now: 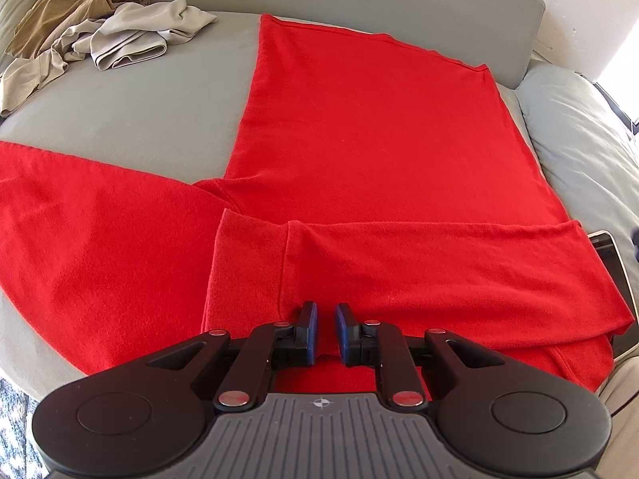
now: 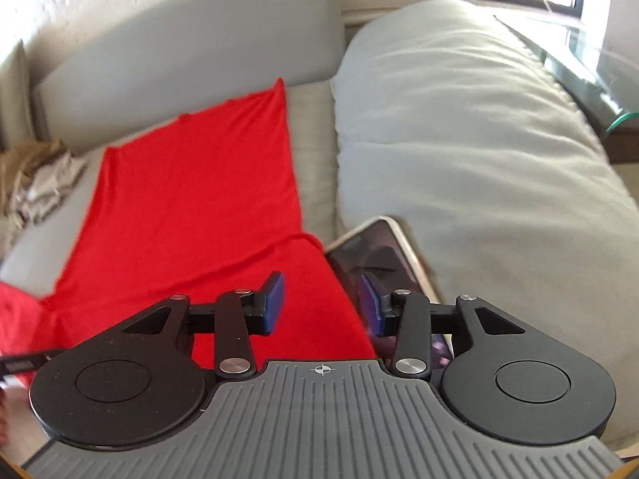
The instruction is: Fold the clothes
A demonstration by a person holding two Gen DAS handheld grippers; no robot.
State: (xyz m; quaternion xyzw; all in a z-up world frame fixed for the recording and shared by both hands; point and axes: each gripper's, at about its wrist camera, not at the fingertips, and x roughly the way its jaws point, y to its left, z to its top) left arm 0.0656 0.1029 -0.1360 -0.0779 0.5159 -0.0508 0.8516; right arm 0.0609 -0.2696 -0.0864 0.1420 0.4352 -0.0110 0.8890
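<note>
Fold partly done: red shirt (image 1: 359,127) flat on sofa (image 1: 120,111), one sleeve (image 1: 439,263) folded across, other outstretched. Your left gripper (image 1: 325,321) stands narrow, nothing visibly pinched; right gripper (image 2: 321,303) gapes empty.

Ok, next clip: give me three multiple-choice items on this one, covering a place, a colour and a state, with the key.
1. Where does the pile of unfolded clothes lie?
A. on the tablet
B. at the sofa's far left
C. under the pillow

2. What colour is the spread garment?
A. blue
B. beige
C. red

3. How do the right gripper's jaws stand?
A. apart, nothing between the pads
B. clamped on the pillow
C. clamped on the tablet

Key: B, the crumpled pile sits far left on the sofa; C, the cloth is bright red; A, the blue pads stand apart above the garment's edge and the tablet, gripping nothing.
</note>
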